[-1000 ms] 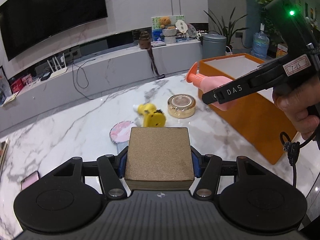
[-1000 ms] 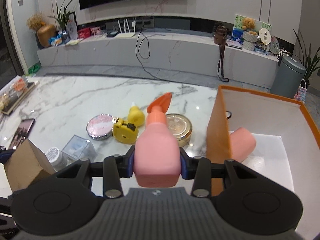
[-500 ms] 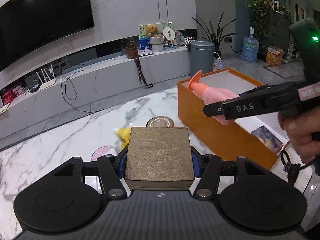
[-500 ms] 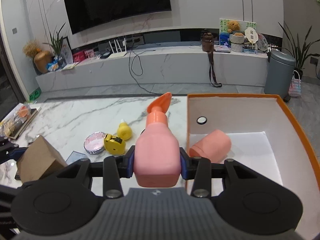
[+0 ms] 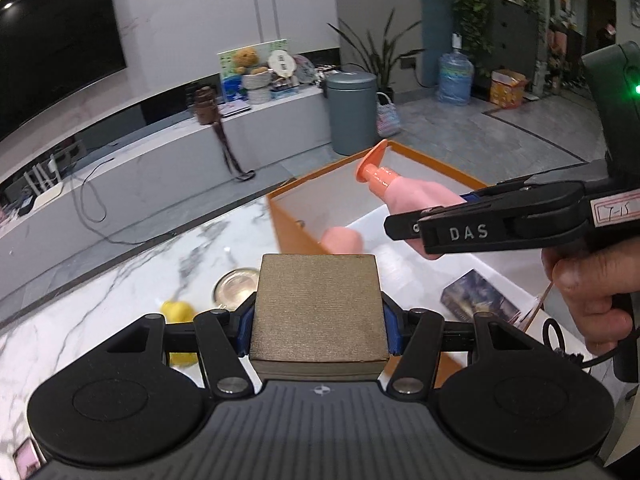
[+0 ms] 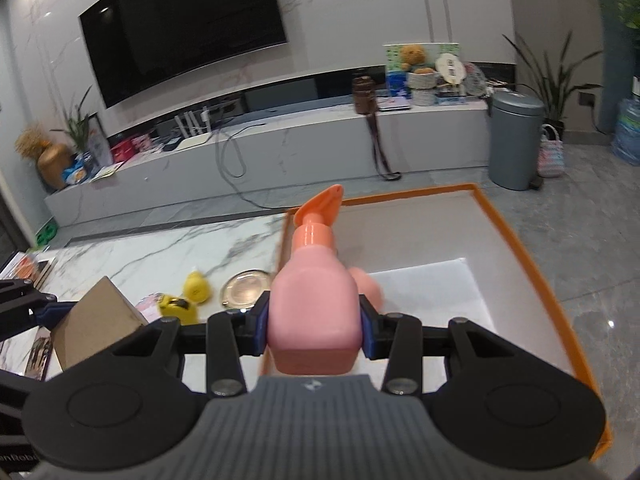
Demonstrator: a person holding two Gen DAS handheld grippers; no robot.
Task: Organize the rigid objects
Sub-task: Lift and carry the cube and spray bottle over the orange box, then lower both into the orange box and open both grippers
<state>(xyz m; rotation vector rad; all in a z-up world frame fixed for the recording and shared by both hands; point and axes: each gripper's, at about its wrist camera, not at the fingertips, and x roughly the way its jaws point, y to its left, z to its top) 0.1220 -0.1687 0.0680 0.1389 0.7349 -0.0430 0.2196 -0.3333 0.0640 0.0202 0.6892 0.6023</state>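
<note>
My left gripper [image 5: 318, 322] is shut on a square brown box [image 5: 318, 304], held above the marble table near the left wall of the orange bin [image 5: 288, 228]. My right gripper [image 6: 314, 320] is shut on a pink pump bottle [image 6: 314, 300] with an orange nozzle, held over the bin's [image 6: 516, 240] left side; the bottle [image 5: 416, 196] shows too in the left wrist view. A pink cylinder [image 5: 342, 240] and a dark printed box [image 5: 476, 298] lie inside the bin. The brown box [image 6: 96, 316] appears at the left of the right wrist view.
On the marble table [image 6: 140, 256] lie a gold round tin [image 6: 246, 288], a yellow tape measure [image 6: 178, 306], a yellow bottle [image 6: 194, 286] and a pink round tin [image 6: 146, 304]. A hand [image 5: 588, 288] holds the right gripper's handle. A grey bin [image 6: 516, 140] stands on the floor beyond.
Both grippers moved right toward the orange bin, keeping their loads. The pink bottle went from beside the bin's left wall to above its inside; the brown box now nears the wall.
</note>
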